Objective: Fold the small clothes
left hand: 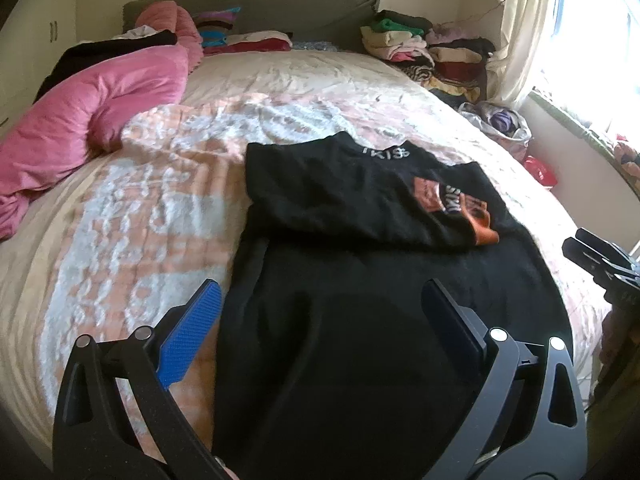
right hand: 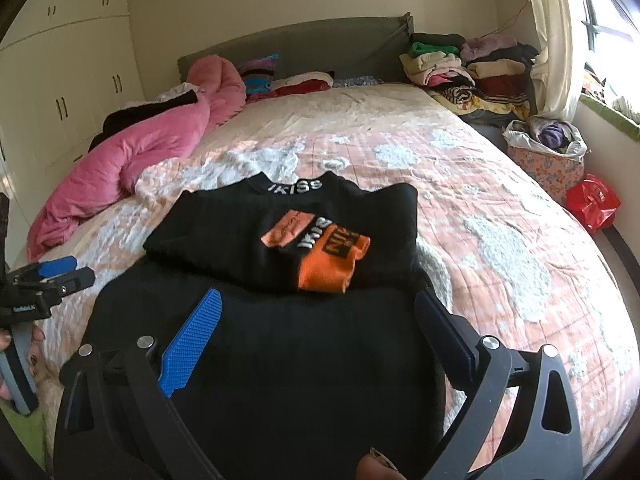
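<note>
A black top [left hand: 340, 200] [right hand: 256, 232] lies flat on the quilted bedspread [left hand: 132, 208] [right hand: 500, 216], collar with white lettering pointing to the headboard. Its sleeves with orange and white print [right hand: 328, 256] are folded in over the chest. The hem end spreads toward me. My left gripper [left hand: 322, 292] hovers open over the top's near left part, its blue-padded finger [left hand: 196, 328] beyond the cloth's left edge. My right gripper [right hand: 320, 298] hangs open over the near right part, nothing between its fingers. Each gripper also shows at the other view's side: the right gripper [left hand: 600, 264], the left gripper [right hand: 52, 274].
A pink duvet [left hand: 92, 120] [right hand: 132, 160] is bunched along the bed's left side. Stacks of folded clothes [left hand: 432, 52] [right hand: 468, 68] sit at the far right by the headboard. A lined basket [right hand: 548, 152] and a red bag [right hand: 592, 200] stand on the floor right of the bed.
</note>
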Available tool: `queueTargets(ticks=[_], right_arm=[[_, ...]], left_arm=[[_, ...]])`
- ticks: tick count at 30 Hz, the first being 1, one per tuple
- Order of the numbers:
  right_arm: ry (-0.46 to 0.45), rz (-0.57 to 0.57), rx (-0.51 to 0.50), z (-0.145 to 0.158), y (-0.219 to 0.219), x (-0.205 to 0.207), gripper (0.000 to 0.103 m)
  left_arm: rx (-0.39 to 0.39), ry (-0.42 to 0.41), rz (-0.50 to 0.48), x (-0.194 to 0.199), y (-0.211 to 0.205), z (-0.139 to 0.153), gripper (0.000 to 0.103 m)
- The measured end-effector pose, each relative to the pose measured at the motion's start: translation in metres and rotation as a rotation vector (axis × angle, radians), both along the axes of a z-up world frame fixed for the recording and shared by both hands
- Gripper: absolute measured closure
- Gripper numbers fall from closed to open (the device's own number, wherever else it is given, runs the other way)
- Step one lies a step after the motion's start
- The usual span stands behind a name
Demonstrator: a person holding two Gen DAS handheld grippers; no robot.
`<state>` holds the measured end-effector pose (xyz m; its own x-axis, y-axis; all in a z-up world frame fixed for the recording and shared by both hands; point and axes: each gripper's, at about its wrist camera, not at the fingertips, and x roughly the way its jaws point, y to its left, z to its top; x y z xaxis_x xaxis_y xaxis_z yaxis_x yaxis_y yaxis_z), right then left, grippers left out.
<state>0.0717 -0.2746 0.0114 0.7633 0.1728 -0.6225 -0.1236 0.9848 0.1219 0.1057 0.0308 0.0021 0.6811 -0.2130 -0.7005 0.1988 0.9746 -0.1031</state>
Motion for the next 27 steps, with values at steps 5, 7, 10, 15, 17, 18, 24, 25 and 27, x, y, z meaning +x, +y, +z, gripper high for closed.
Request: queueTargets(ticks=[5, 7, 10, 15, 17, 18, 24, 25, 27], right_arm=[[0.018, 0.009, -0.021, -0.007, 0.001, -0.013, 0.006], [0.024, 0.011, -0.026, -0.010, 0.001, -0.017, 0.006], [0.030, 0.014, -0.030, -0.011, -0.001, -0.023, 0.006], [0.042, 0.014, -0.043, -0.014, -0.004, -0.032, 0.006], [0.050, 0.013, -0.051, -0.016, -0.006, -0.036, 0.006], [0.053, 0.011, -0.054, -0.017, -0.007, -0.037, 0.006], [0.075, 0.006, -0.064, -0.021, -0.015, -0.045, 0.006], [0.080, 0.007, -0.066, -0.023, -0.015, -0.046, 0.006], [0.090, 0.009, -0.073, -0.025, -0.016, -0.049, 0.006]], left_arm=[[0.011, 0.024, 0.014, -0.009, 0.011, -0.006, 0.009], [0.006, 0.035, 0.022, -0.013, 0.017, -0.008, 0.009], [0.006, 0.052, 0.031, -0.018, 0.024, -0.012, 0.009], [-0.002, 0.081, 0.051, -0.027, 0.038, -0.019, 0.009], [0.006, 0.086, 0.059, -0.029, 0.042, -0.020, 0.009], [0.012, 0.090, 0.064, -0.031, 0.044, -0.022, 0.009], [0.011, 0.126, 0.053, -0.042, 0.053, -0.030, 0.009], [0.011, 0.134, 0.047, -0.044, 0.053, -0.031, 0.009], [0.008, 0.149, 0.033, -0.048, 0.053, -0.034, 0.009]])
